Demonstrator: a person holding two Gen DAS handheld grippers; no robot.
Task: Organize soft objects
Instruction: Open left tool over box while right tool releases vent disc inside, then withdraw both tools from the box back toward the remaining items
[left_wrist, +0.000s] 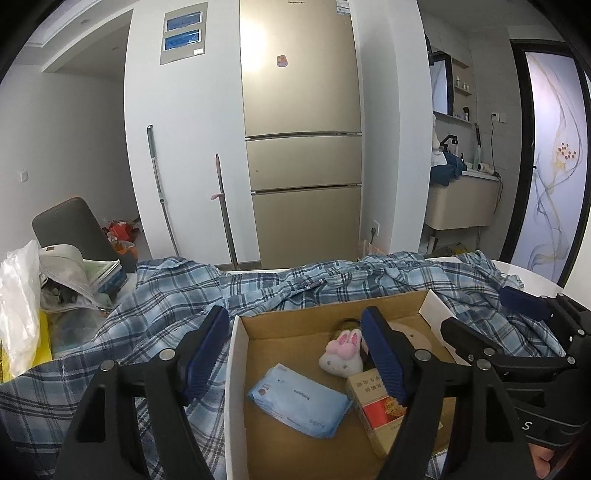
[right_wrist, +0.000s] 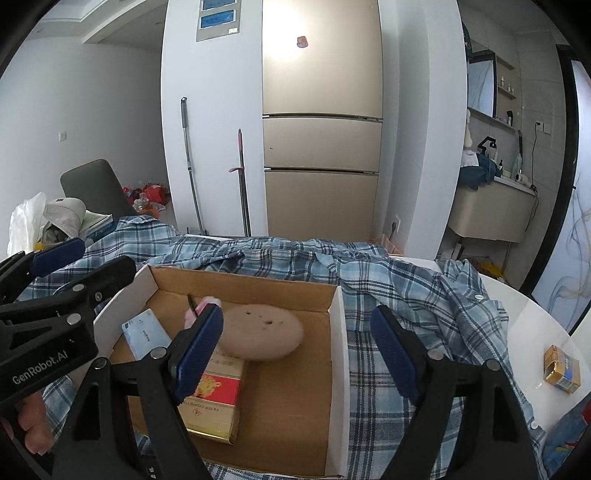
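Observation:
An open cardboard box (left_wrist: 236, 354) (right_wrist: 341, 332) rests on a rumpled blue plaid shirt (left_wrist: 295, 291) (right_wrist: 413, 291). Inside lie a blue tissue pack (left_wrist: 299, 404) (right_wrist: 146, 334), a white bunny plush with pink ears (left_wrist: 341, 356), a red and beige carton (left_wrist: 373, 404) (right_wrist: 218, 395) and a tan round cushion (right_wrist: 258, 332). My left gripper (left_wrist: 295, 354) is open and straddles the box's left wall, with nothing between its pads. My right gripper (right_wrist: 297, 350) is open too, straddling the right wall. In the right wrist view the bunny (right_wrist: 201, 306) is mostly hidden behind a finger.
A small yellow and blue box (right_wrist: 561, 369) sits on the white table (right_wrist: 535, 317) at the right. A plastic bag, a cap and books (left_wrist: 62, 266) pile up at the left. Behind stand a fridge (left_wrist: 303, 147), two mop handles and a grey chair.

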